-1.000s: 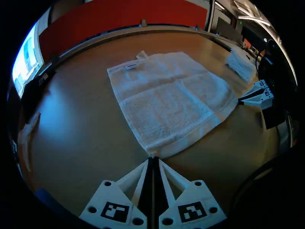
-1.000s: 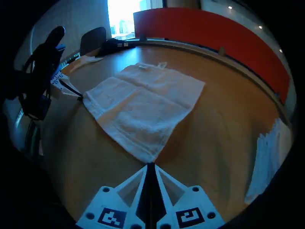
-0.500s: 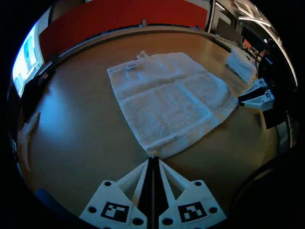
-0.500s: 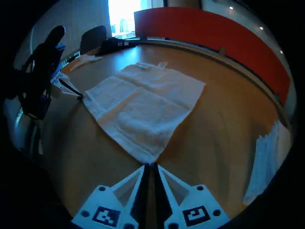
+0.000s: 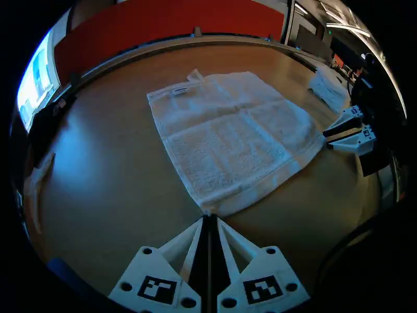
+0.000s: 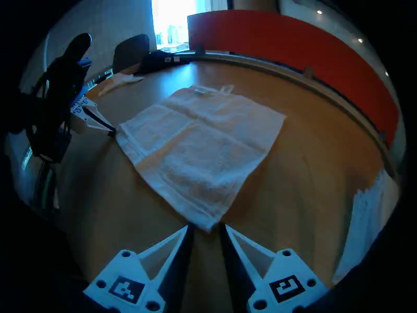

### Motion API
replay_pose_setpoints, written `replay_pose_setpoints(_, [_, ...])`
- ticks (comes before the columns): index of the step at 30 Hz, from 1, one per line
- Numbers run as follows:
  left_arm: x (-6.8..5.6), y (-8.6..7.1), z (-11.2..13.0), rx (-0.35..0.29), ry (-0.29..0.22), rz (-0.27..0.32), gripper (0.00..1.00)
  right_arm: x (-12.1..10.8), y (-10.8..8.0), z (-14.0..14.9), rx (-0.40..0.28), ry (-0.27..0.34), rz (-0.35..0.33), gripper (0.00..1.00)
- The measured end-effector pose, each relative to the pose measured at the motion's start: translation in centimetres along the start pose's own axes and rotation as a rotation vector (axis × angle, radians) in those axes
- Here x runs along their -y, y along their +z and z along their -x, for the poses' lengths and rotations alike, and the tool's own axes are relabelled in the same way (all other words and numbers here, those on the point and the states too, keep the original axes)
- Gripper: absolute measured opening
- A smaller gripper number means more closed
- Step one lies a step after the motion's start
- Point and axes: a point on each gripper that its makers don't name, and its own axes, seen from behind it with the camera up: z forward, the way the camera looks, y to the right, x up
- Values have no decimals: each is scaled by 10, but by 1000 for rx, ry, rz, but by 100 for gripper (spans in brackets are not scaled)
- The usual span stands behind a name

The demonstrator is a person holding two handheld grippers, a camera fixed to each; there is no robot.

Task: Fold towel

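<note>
A white towel (image 5: 234,135) lies spread flat in the middle of a wooden table (image 5: 99,167), set like a diamond with 1 corner pointing at each gripper and a small tag at its far corner. Faint crease lines cross it, but no edge is turned over, so the folding itself looks not yet begun. In the left gripper view, the left gripper (image 5: 209,219) sits low at the near edge with its 2 fingers pressed together, tips right at the towel's near corner; whether any cloth is caught between them cannot be told. In the right gripper view, the right gripper (image 6: 206,227) has its 2 fingers parted to a narrow gap, and the towel's nearest corner lies just at that gap, not clamped. Each view also shows the other gripper farther off, resting at a neighbouring corner of the towel. To the right, well apart from the towel, sits a stack of white cloths (image 5: 328,88), and a red partition (image 5: 172,21) runs along the table's far side. By the look of it, both corners have yet to be gripped, then lifted and carried across to the opposite edge to make the 1st fold
</note>
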Motion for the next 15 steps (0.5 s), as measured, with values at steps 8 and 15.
replay_pose_setpoints(8, [0, 0, -1, -1, 3, 1, 3, -7, 0, 1, -8, -5, 16, 11])
replay_pose_setpoints(15, [0, 1, 0, -3, -1, 1, 3, -7, -2, -3, -25, -12, 23, 8])
